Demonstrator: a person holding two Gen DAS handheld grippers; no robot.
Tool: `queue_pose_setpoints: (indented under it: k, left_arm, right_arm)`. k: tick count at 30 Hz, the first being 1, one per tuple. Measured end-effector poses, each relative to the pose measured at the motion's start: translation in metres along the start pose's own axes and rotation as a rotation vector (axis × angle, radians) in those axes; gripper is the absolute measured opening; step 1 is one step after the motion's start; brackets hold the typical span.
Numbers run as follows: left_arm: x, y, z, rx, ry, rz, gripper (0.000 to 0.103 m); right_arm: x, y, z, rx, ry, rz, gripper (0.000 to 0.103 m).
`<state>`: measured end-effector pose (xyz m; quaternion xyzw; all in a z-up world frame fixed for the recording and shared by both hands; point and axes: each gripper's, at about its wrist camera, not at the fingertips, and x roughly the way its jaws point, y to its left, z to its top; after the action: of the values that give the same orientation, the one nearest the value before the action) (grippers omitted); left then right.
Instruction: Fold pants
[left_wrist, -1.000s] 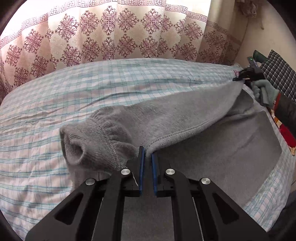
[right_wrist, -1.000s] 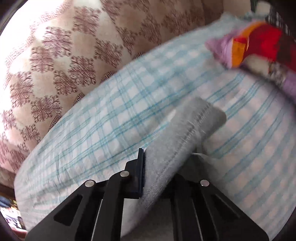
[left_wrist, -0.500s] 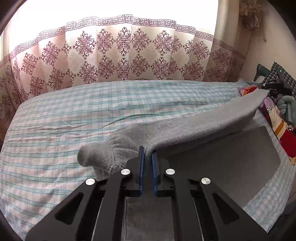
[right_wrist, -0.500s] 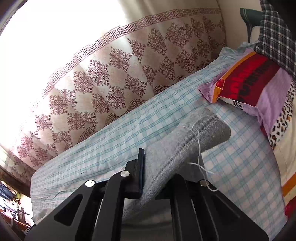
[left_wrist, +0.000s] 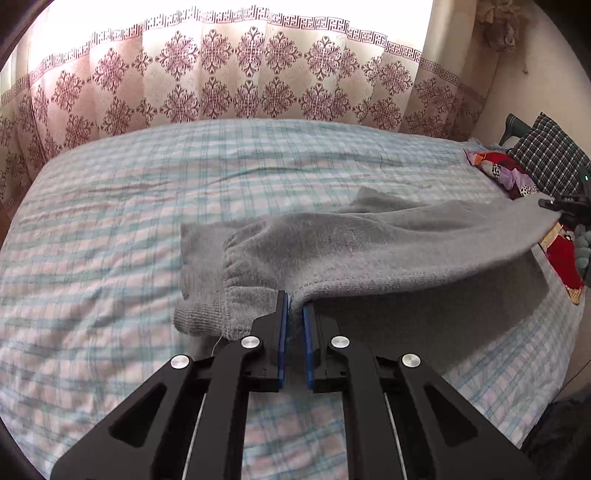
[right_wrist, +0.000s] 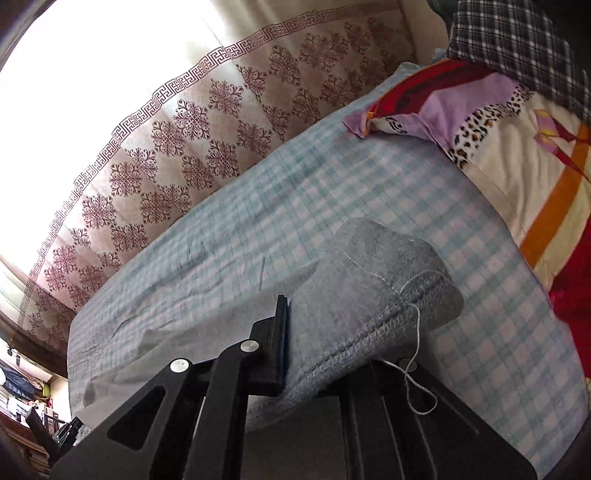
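Observation:
Grey knit pants (left_wrist: 388, 243) hang stretched above a blue checked bed (left_wrist: 147, 192). My left gripper (left_wrist: 293, 310) is shut on the pants' edge beside the elastic cuff (left_wrist: 236, 280). The cloth spans right to my right gripper (left_wrist: 561, 206), seen small at the far right edge. In the right wrist view my right gripper (right_wrist: 295, 314) is shut on the pants' hemmed end (right_wrist: 388, 288), which drapes over the right finger and hides it. A loose white thread (right_wrist: 413, 354) dangles from the hem. The left finger (right_wrist: 279, 339) shows.
A patterned curtain (left_wrist: 240, 74) hangs behind the bed. Colourful pillows (right_wrist: 498, 122) and a dark checked cushion (left_wrist: 546, 158) lie at the bed's right end. Cluttered shelves (right_wrist: 26, 406) show at the lower left of the right wrist view.
Both grippers moved back toward the near side with the pants held taut. The cuff end unrolled and hangs flatter. The right gripper sits lower, nearer the pillows.

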<state>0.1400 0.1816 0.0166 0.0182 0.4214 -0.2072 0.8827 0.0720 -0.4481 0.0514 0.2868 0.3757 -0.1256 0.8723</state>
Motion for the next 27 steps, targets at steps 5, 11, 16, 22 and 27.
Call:
queue_pose_setpoints:
  k: [5, 11, 16, 22, 27]
  left_arm:
    - [0.01, -0.003, -0.021, 0.009, 0.047, -0.003, 0.008]
    - [0.019, -0.006, -0.036, 0.037, 0.081, 0.025, 0.008]
    - [0.026, -0.014, -0.041, 0.121, 0.105, 0.084, 0.008]
    - [0.033, -0.015, -0.046, 0.131, 0.128, 0.092, 0.008]
    - [0.037, -0.024, -0.051, 0.209, 0.144, 0.139, 0.009]
  right_arm:
    - [-0.001, -0.02, -0.038, 0.009, 0.026, -0.049, 0.005]
    - [0.007, -0.043, -0.076, 0.063, 0.064, -0.095, 0.005]
    - [0.0, -0.041, -0.093, 0.03, 0.038, -0.137, 0.005]
    - [0.001, -0.047, -0.104, 0.044, 0.045, -0.158, 0.005]
    - [0.01, -0.055, -0.122, 0.056, 0.072, -0.175, 0.006]
